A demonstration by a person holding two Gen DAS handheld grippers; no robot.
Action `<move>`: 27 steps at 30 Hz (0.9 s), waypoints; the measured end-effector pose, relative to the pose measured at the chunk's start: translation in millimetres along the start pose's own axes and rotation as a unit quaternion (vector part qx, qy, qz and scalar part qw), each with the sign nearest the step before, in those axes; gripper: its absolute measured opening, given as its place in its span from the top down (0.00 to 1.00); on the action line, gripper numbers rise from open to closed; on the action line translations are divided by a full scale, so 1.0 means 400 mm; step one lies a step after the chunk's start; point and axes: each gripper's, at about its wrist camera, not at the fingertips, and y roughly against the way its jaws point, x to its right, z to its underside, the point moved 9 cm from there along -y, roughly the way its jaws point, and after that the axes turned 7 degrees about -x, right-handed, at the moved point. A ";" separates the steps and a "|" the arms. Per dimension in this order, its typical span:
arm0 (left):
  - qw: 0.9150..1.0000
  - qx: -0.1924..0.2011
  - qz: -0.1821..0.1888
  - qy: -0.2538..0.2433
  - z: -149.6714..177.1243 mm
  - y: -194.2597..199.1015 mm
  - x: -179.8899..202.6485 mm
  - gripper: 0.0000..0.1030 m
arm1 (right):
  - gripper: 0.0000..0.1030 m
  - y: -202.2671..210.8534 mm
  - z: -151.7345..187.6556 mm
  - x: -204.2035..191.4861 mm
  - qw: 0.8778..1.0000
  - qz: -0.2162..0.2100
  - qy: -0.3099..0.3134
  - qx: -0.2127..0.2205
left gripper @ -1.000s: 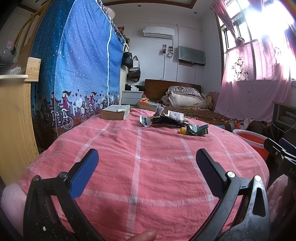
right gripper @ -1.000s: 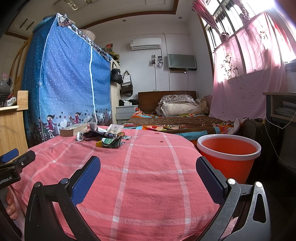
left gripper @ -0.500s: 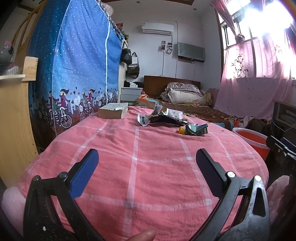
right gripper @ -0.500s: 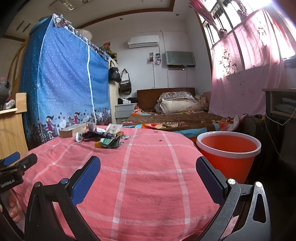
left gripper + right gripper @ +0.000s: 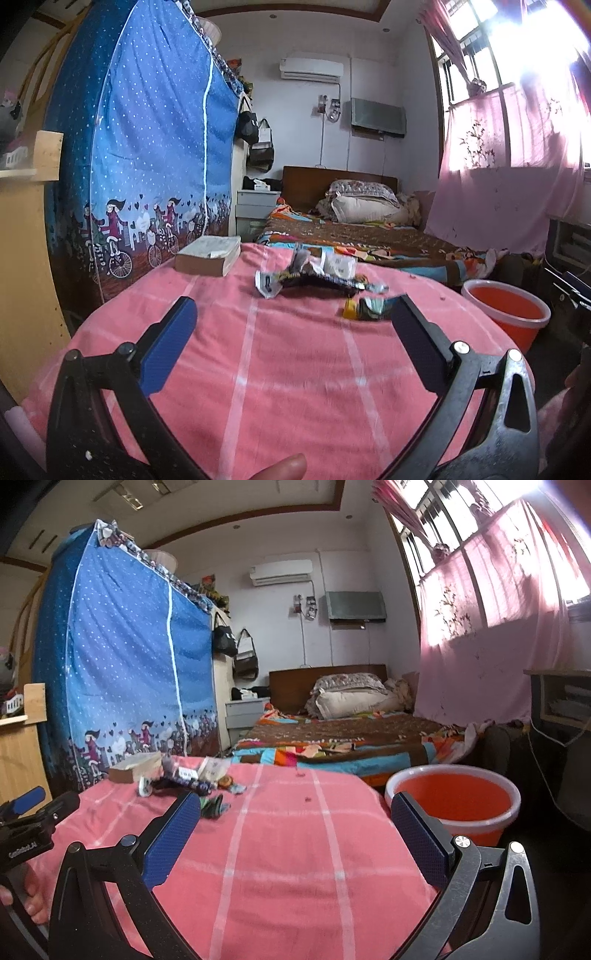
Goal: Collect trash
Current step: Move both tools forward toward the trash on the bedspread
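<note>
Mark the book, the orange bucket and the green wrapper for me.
book (image 5: 207, 254), left wrist view, top cover.
orange bucket (image 5: 452, 797), right wrist view, inner wall.
green wrapper (image 5: 373, 309), left wrist view, crumpled middle.

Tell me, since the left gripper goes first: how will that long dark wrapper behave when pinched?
The long dark wrapper looks crumpled and thin, so probably floppy and very light. Its foil-like end may slip between the pads. Neighbouring scraps might drag along.

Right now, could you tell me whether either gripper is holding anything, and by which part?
Nothing is held: the left gripper and right gripper both have open, empty jaws short of the wrappers.
</note>
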 end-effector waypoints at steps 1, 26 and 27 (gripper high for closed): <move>1.000 0.002 -0.001 0.002 -0.008 -0.007 0.000 0.00 | 0.00 -0.011 -0.011 0.000 1.000 -0.004 0.002 0.003; 1.000 0.019 0.003 -0.008 -0.139 -0.204 -0.040 0.00 | 0.00 -0.295 -0.167 -0.147 0.990 -0.091 0.098 0.053; 1.000 0.016 0.005 -0.010 -0.137 -0.208 -0.035 0.00 | 0.00 -0.300 -0.163 -0.144 0.989 -0.095 0.098 0.049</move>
